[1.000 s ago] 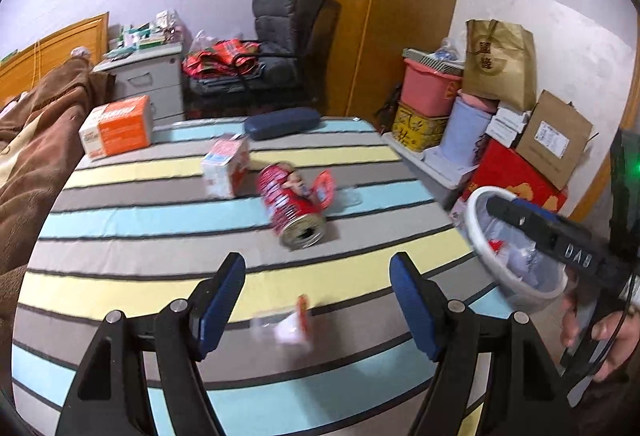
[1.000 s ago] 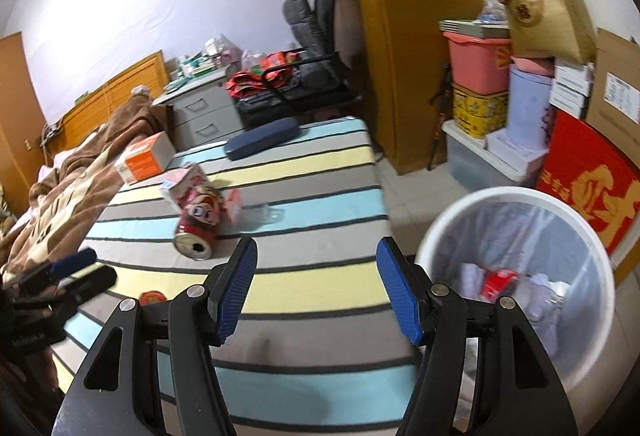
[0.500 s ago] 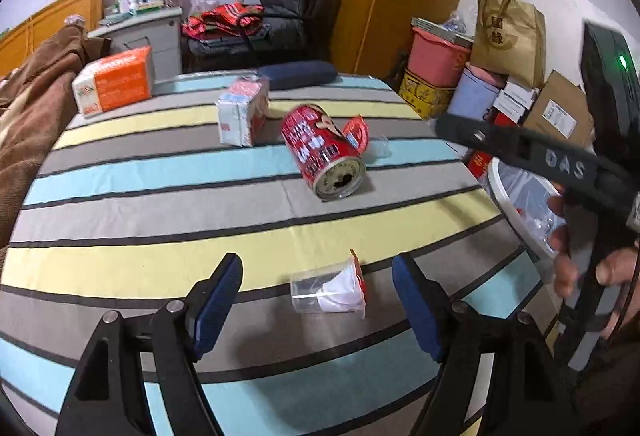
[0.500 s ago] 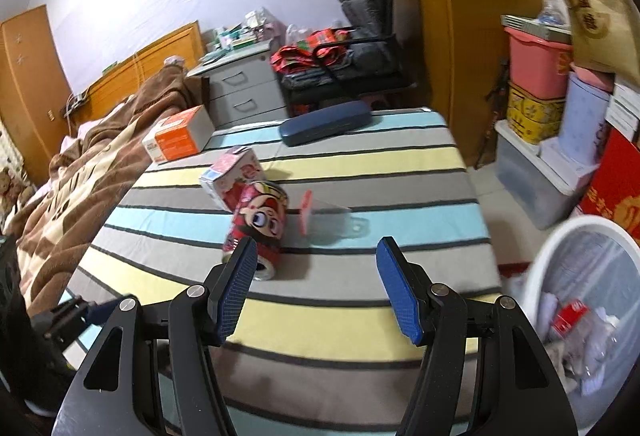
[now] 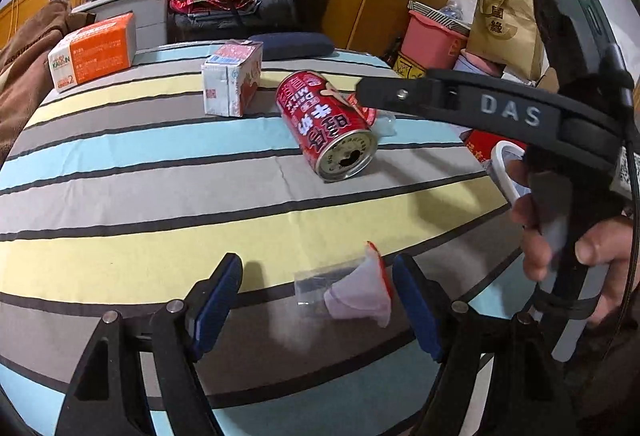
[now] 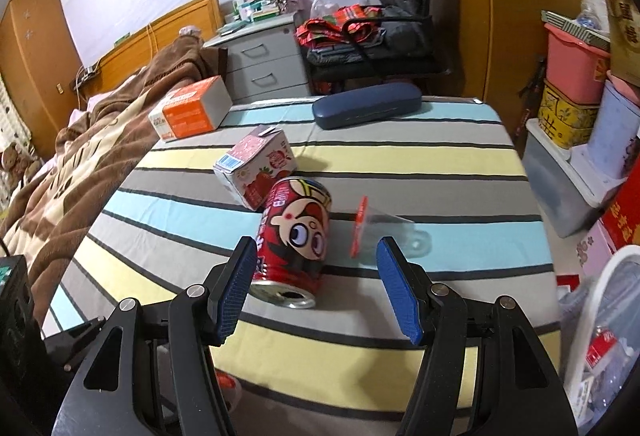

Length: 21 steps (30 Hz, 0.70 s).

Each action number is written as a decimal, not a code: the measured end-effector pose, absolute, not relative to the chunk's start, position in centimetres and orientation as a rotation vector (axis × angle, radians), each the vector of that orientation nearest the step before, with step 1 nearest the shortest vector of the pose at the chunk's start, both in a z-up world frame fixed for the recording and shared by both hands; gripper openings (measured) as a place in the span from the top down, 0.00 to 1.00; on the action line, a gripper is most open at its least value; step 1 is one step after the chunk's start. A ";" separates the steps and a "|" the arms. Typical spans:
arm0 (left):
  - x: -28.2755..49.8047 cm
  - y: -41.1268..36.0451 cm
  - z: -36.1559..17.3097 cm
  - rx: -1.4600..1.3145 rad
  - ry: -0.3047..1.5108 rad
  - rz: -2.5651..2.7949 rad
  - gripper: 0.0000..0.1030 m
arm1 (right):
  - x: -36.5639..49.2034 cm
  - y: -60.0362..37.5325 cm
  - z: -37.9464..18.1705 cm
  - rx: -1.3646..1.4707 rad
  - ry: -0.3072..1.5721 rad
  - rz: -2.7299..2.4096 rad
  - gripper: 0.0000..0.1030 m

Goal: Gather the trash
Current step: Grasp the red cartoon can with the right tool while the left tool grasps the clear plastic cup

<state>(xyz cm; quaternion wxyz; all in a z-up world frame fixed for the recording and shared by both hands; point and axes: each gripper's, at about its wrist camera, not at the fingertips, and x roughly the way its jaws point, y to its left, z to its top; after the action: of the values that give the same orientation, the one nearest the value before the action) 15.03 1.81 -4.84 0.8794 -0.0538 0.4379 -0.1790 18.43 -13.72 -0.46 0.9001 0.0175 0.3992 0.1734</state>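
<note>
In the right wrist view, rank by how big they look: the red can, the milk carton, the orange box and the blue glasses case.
1. blue glasses case, longest span
2. red can, nearest the camera, which inflates it
3. orange box and milk carton: look about alike, and the box lies farther back, so I won't rank them.

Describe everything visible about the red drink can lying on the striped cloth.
The red metal drink can lies on its side on the striped cloth. It carries a cartoon face with big eyes and white lettering. Its silver top, with the drinking hole already open, points toward the cameras. It looks undented. A pink-and-white strawberry milk carton sits at its far end, seemingly touching. The open right gripper has its blue pads either side of the can's near end, not yet gripping.
</note>
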 end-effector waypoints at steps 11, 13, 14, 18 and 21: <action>15.0 3.5 -5.2 -0.141 0.924 -0.355 0.43 | 20.1 -11.2 -1.2 -0.023 0.863 0.382 0.38; 15.0 4.0 -5.2 -0.151 0.926 -0.343 0.44 | 20.3 -10.8 -1.4 -0.047 0.870 0.383 0.38; 15.1 4.2 -5.3 -0.156 0.926 -0.336 0.46 | 20.3 -10.7 -1.5 -0.057 0.873 0.378 0.38; 15.2 5.2 -5.4 -0.177 0.926 -0.312 0.48 | 20.8 -10.4 -1.9 -0.058 0.893 0.377 0.38; 15.1 5.8 -5.4 -0.182 0.926 -0.293 0.49 | 20.9 -10.2 -2.0 -0.065 0.889 0.369 0.38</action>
<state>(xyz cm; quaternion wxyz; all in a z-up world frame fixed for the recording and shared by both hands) 15.07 5.80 -5.36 0.8805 -0.0875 0.4442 -0.1407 20.90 -10.16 -1.96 0.8859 -0.0312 0.4273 0.1776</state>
